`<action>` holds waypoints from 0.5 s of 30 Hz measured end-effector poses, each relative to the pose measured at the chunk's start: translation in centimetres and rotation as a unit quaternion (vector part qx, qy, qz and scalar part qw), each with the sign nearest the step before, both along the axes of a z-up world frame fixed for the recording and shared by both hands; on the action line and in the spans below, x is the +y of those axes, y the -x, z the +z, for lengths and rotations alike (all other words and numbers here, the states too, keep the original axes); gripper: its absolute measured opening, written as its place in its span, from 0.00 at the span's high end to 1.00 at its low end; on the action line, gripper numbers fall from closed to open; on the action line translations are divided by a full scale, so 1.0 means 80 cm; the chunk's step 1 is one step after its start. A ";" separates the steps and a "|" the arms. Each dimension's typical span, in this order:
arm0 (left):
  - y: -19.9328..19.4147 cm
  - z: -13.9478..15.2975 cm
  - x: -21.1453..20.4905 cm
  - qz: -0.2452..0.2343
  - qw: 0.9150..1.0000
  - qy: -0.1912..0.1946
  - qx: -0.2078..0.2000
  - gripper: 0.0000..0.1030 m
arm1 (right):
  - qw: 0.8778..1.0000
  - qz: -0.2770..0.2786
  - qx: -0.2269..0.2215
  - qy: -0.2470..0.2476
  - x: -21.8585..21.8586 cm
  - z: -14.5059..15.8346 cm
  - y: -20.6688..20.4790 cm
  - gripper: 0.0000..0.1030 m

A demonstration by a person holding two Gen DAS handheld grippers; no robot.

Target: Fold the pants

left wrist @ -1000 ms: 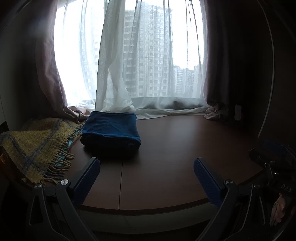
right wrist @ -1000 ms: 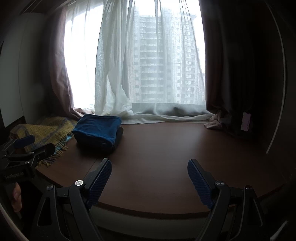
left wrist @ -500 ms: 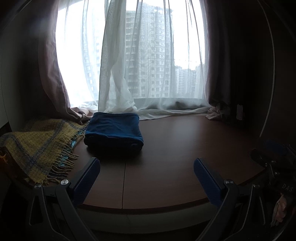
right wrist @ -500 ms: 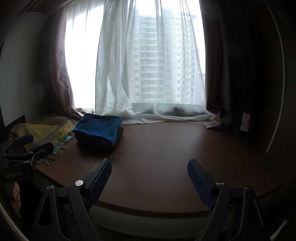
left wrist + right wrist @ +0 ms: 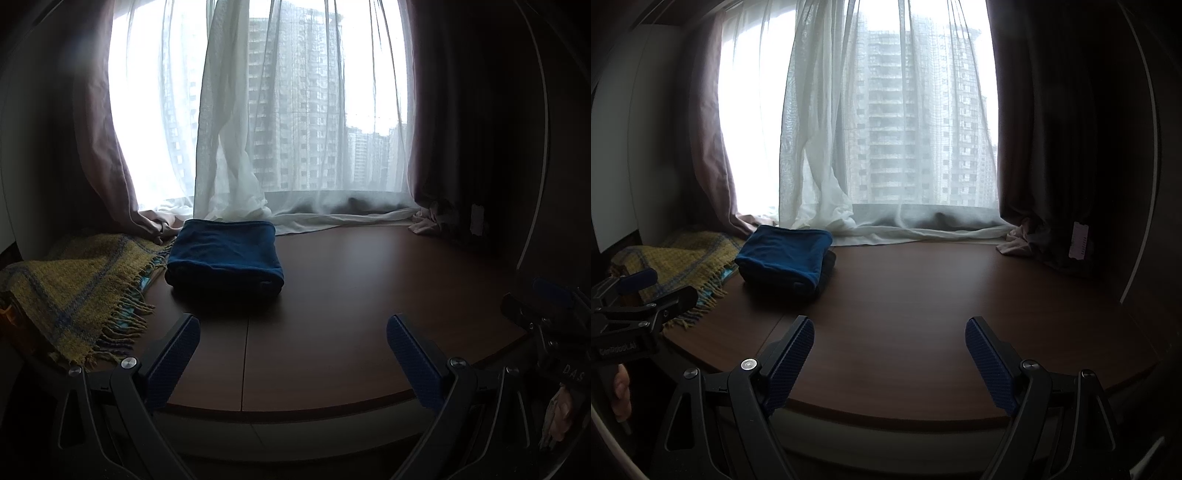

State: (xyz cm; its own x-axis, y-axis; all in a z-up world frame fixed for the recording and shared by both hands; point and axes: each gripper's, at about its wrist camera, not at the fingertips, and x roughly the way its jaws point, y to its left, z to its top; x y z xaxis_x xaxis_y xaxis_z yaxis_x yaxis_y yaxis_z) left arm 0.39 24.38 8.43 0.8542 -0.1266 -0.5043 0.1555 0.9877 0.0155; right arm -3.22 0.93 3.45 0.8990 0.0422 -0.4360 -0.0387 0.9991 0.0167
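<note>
While pants [image 5: 224, 256] lie folded: task looks finished.
Left gripper [image 5: 293, 345]: jaws apart, empty.
Right gripper [image 5: 889, 347]: apart, empty; keep clear.

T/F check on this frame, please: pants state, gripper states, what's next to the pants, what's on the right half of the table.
1. The blue pants lie folded in a compact stack on the table. True.
2. The left gripper is shut on the pants. False: its jaws are open, holding nothing, short of the pants.
3. A yellow fringed blanket lies left of the pants. True.
4. The right gripper is shut. False: open, holding nothing.
5. A second garment lies spread across the table's right half. False: bare wood there.
</note>
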 end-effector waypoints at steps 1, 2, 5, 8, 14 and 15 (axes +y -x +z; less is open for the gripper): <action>0.000 0.000 0.000 0.000 1.000 0.000 0.000 0.00 | 1.000 0.000 0.000 0.000 0.000 0.000 0.000 0.17; 0.001 0.000 0.000 -0.001 1.000 0.000 0.000 0.00 | 1.000 -0.001 0.000 0.000 0.000 0.000 0.000 0.17; 0.002 0.000 0.000 0.000 1.000 -0.002 -0.002 0.00 | 1.000 -0.001 -0.001 0.000 0.000 0.000 0.000 0.17; 0.001 -0.001 0.000 0.000 1.000 -0.002 -0.001 0.00 | 1.000 -0.001 -0.001 0.000 0.001 0.000 0.000 0.17; 0.001 -0.002 -0.002 0.001 1.000 -0.004 0.000 0.00 | 1.000 -0.001 0.000 0.002 0.001 -0.001 0.000 0.17; 0.001 -0.002 -0.003 0.002 1.000 -0.004 0.000 0.00 | 1.000 -0.001 0.001 0.002 0.001 -0.001 0.000 0.17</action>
State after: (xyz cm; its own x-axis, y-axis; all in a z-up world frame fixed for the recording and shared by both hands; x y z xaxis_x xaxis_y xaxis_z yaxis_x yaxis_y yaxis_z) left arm 0.31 24.18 8.28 0.8544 -0.1203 -0.5054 0.1523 0.9881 0.0224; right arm -3.22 0.99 3.35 0.8986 0.0384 -0.4371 -0.0369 0.9992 0.0118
